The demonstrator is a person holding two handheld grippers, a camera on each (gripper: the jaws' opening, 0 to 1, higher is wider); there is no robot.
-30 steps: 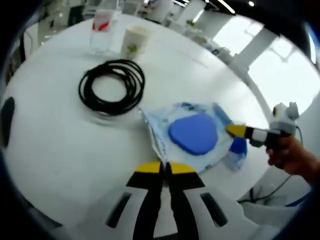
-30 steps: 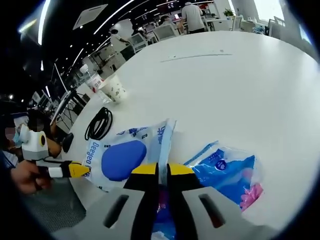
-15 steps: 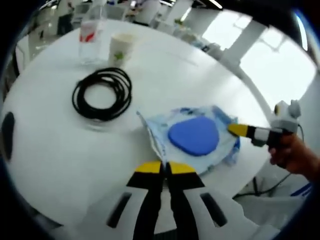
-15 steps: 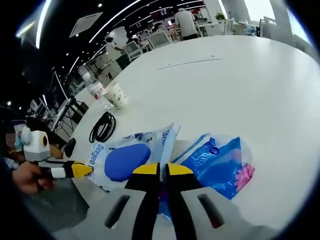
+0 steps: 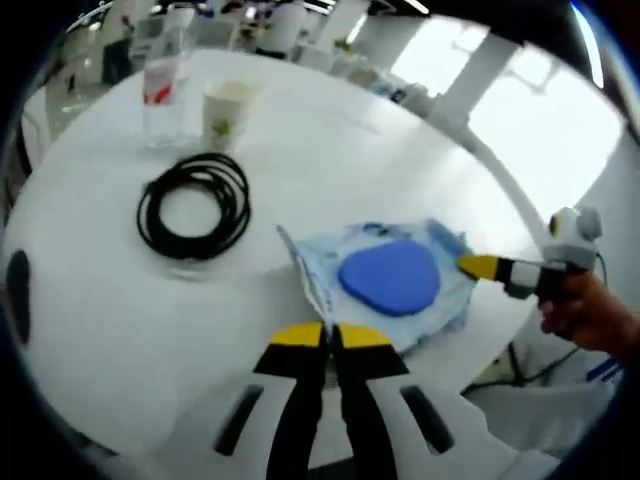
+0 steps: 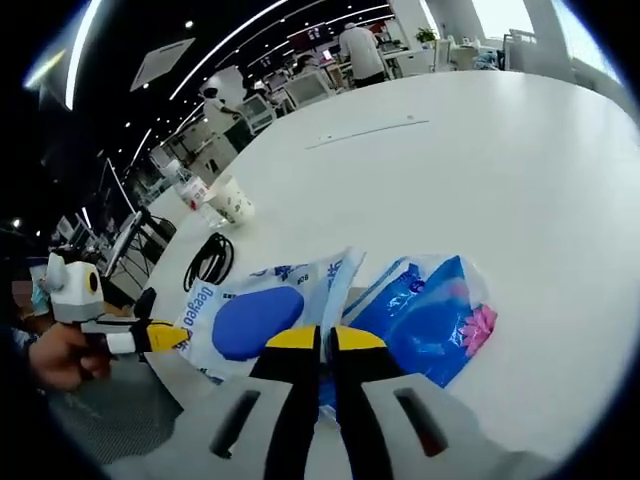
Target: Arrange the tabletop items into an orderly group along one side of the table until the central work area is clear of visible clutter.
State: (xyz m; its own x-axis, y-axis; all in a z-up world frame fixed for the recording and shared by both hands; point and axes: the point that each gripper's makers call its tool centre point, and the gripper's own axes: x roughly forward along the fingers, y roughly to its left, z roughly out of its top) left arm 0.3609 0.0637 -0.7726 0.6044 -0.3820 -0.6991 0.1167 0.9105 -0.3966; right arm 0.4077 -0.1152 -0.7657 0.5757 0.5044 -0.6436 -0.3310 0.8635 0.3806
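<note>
— Left gripper view first: what do you see from your left hand-held gripper (image 5: 333,335)?

— My jaws are pressed together with nothing between them, hovering over the near edge of the white counter (image 5: 330,140). Just ahead of the tips lies the clear pouch with the blue pad (image 5: 388,275); I take that as my landmark. Beyond it and to the left is the coiled black cable (image 5: 193,204), apart from the pouch. Farther still past the cable stand a paper cup (image 5: 225,110) and a clear water bottle (image 5: 163,92) with a red label, side by side. A dark flat object (image 5: 17,295) sits at the counter's left edge; I cannot tell what it is.

— And your other hand?

— My right hand-held gripper (image 5: 478,266) comes in on the far right of the pouch, its yellow tip touching the pouch's edge, my hand (image 5: 590,315) behind it.

— From the right gripper view?

— Those jaws (image 6: 321,338) are closed on the edge of a blue packet (image 6: 428,320), which lies just right of the pouch (image 6: 255,315), its edge under it. My left hand-held gripper (image 6: 165,337) shows at the pouch's left side, tip together. The cable (image 6: 208,260), cup (image 6: 232,200) and bottle (image 6: 191,190) lie beyond the pouch.
</note>
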